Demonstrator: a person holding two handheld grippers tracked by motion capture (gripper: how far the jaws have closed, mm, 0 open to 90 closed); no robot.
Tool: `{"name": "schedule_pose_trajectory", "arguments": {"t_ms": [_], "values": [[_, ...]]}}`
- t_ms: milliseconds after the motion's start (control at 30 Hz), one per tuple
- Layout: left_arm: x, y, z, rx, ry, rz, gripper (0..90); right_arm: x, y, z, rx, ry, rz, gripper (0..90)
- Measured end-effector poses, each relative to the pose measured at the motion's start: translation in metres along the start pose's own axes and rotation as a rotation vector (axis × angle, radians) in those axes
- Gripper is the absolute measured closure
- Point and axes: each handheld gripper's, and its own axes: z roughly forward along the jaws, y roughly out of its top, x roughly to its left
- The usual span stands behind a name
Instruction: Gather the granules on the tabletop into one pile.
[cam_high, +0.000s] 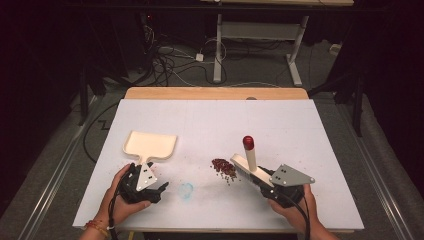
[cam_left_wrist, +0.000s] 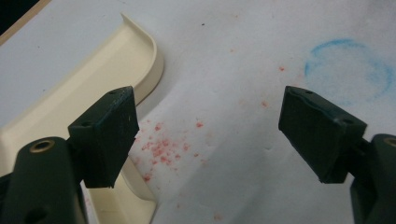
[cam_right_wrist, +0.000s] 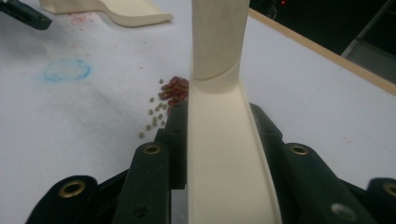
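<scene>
A cream dustpan lies flat at the left of the white table, its handle pointing at the person. My left gripper stands open beside that handle. In the left gripper view one jaw is over the dustpan handle, the other over bare table, and nothing is between them. My right gripper is shut on a cream hand brush whose red-tipped handle stands up and away. The brush head rests just right of a small pile of red and pale beans.
A faint blue ring is drawn on the white table sheet between the grippers. Red specks dot the sheet by the dustpan handle. A wooden edge runs along the far side, with cables and table legs on the floor beyond.
</scene>
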Motion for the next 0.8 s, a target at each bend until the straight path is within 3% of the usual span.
{"name": "schedule_pose_trajectory", "arguments": {"t_ms": [67,167,300,367,500,600,700,800], "values": [[0.001,0.000,-0.001,-0.002,0.001,-0.006,19.2,-0.005,-0.001,-0.005,-0.021,-0.002,0.012,67.2],[0.002,0.000,-0.001,0.000,0.005,-0.011,19.2,-0.009,-0.001,-0.010,-0.081,0.079,0.027,67.2],[0.003,0.000,0.000,-0.003,0.008,-0.019,19.2,-0.004,0.000,-0.004,-0.152,0.269,0.031,67.2],[0.004,0.001,0.000,-0.003,0.009,-0.020,19.2,0.002,0.000,0.005,-0.172,0.372,0.008,67.2],[0.006,-0.001,0.001,-0.004,0.009,-0.033,19.2,0.014,0.000,0.028,-0.156,0.506,-0.030,67.1],[0.008,-0.002,0.001,-0.004,0.010,-0.035,19.2,0.019,-0.003,0.043,-0.130,0.567,-0.039,67.2],[0.007,-0.002,0.000,-0.006,0.011,-0.037,19.2,0.018,-0.004,0.053,-0.139,0.578,-0.056,67.2],[0.006,-0.002,0.000,-0.004,0.009,-0.034,19.2,0.009,-0.002,0.062,-0.144,0.554,-0.061,67.2]]}}
